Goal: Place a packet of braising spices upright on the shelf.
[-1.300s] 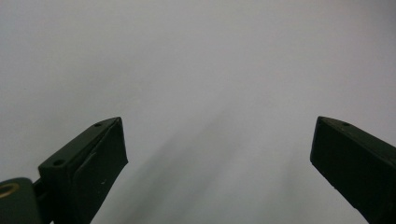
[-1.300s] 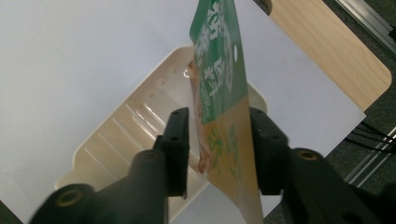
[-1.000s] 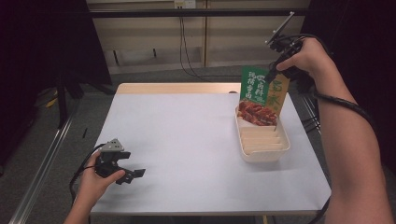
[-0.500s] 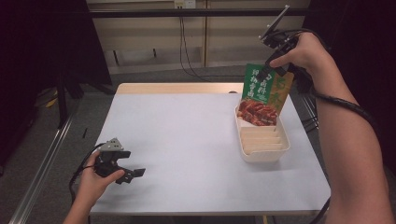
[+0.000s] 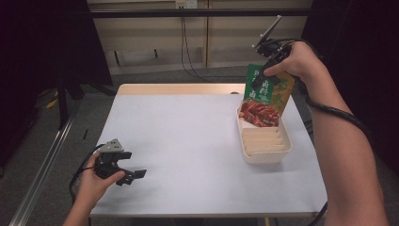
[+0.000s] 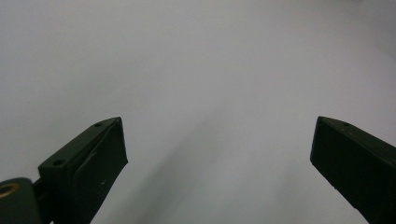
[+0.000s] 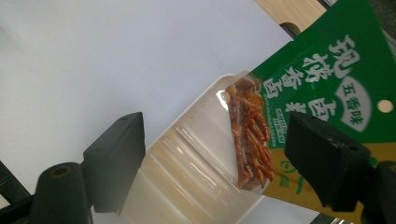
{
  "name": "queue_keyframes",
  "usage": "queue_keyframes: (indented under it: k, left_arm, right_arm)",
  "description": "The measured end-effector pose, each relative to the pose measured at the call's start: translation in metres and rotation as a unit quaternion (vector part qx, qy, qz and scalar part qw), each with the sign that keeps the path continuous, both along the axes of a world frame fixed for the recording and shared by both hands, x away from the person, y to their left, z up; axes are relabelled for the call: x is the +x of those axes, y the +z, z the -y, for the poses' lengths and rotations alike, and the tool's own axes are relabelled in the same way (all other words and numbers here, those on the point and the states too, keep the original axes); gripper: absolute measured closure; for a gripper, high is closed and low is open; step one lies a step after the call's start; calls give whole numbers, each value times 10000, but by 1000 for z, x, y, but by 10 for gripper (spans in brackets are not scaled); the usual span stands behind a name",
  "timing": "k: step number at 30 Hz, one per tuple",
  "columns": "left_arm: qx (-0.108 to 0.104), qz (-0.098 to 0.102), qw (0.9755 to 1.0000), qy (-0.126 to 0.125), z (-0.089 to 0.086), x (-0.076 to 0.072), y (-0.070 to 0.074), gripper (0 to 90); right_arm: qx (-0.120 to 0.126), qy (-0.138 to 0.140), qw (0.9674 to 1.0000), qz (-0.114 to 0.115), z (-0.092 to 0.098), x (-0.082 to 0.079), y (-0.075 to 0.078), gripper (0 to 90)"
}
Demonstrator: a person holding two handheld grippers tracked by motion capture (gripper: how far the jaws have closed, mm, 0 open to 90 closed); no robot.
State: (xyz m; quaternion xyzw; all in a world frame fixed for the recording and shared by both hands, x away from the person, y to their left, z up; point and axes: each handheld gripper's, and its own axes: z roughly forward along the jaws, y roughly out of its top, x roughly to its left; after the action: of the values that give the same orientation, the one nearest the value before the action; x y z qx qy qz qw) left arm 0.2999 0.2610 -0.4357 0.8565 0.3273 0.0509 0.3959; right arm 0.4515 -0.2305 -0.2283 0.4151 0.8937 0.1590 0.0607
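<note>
A green snack packet (image 5: pixel 269 94) with a clear window of reddish-brown food (image 7: pixel 250 135) stands tilted in the far end of a cream plastic tray (image 5: pixel 266 149) at the table's right side. My right gripper (image 5: pixel 262 79) hangs over the packet's top. In the right gripper view my right gripper (image 7: pixel 217 122) is open, with its jaws wide apart and the packet (image 7: pixel 327 79) lying behind the right jaw. My left gripper (image 5: pixel 133 174) rests low over the bare table near the front left corner. My left gripper (image 6: pixel 217 125) is open with nothing between its fingers.
The tray's near part (image 7: pixel 187 186) has ribbed empty sections. The white table (image 5: pixel 188 141) has a wooden strip (image 5: pixel 179 88) along its far edge. Cables hang down the wall behind, and a metal rail (image 5: pixel 42 169) runs along the floor at the left.
My right hand and gripper have risen a little and shifted left above the packet, which stays in the tray's far end. The left gripper has not moved.
</note>
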Motion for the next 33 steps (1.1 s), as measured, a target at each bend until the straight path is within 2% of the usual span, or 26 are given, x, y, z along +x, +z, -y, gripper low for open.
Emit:
queue_keyframes:
  k: [15,24,26,28,32,33]
  left_arm:
    - [-66,22,10000,15,0,-1,1,34]
    - [-68,27,10000,-12,1,-1,1,31]
    - [-55,40,10000,-2,1,-1,0,29]
    - [-64,28,10000,-17,1,-1,0,29]
    - [-70,18,10000,-2,1,-1,0,29]
    - [-83,11,10000,-19,1,-1,0,29]
  right_arm:
    - [45,302,9995,-52,-26,-4,-27,180]
    - [-93,556,9983,-116,-42,-9,-47,163]
    - [-6,678,9977,-60,-47,-12,-52,160]
    - [14,648,9979,-82,-50,-13,-53,161]
    - [8,813,9967,-91,-60,-18,-61,159]
    - [75,850,9963,-99,-65,-20,-65,156]
